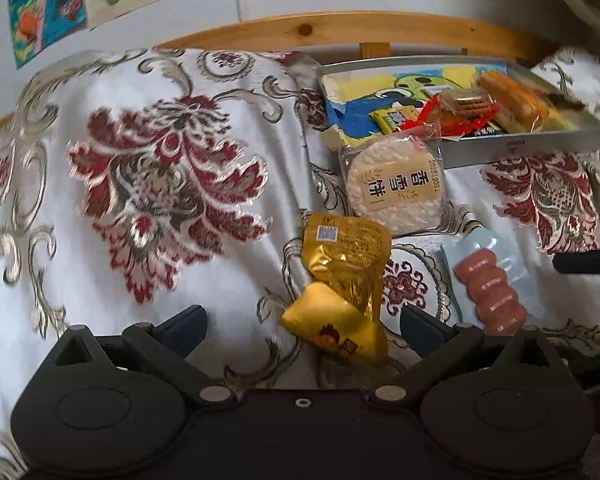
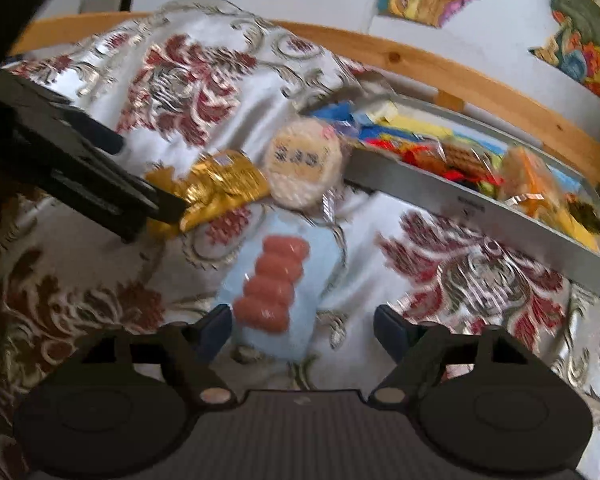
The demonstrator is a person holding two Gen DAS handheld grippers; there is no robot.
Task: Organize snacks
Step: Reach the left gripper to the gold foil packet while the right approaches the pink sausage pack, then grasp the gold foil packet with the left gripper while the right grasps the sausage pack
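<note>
- The left gripper (image 1: 302, 326) hangs low over a white cloth (image 1: 228, 152) patterned with red and silver flowers, its two fingers spread wide and clasping nothing.
- A gold foil snack packet (image 1: 346, 276) lies on the cloth between those parted fingers, its crumpled near end closest to the gripper body; the right wrist view shows one left fingertip just at the packet's edge, though blur makes it hard to tell whether it touches.
- The right gripper (image 2: 302, 326) is likewise spread apart, and empty.
- A pale blue packet of pink sausages (image 2: 274, 280) lies flat on the cloth with its near end reaching in between the right gripper's fingers, nearer the left-hand finger.
- A round rice cracker (image 1: 396, 186) in clear wrap, printed with dark characters, rests just beyond the gold packet, its far edge against the front of the tray.
- A shallow grey metal tray (image 1: 520, 148) sits at the back of the cloth, before a wooden rail (image 1: 340, 32).
- In the tray lie several wrapped snacks piled toward its right end: an orange-wrapped one (image 1: 512, 98), a small stack of biscuits in clear wrap (image 1: 466, 102) and a small green and yellow packet (image 1: 396, 118).
- A colourful cartoon sheet (image 1: 364, 100) lines the tray's bottom.
- Bright drawings (image 1: 46, 12) hang on the wall behind the rail.
</note>
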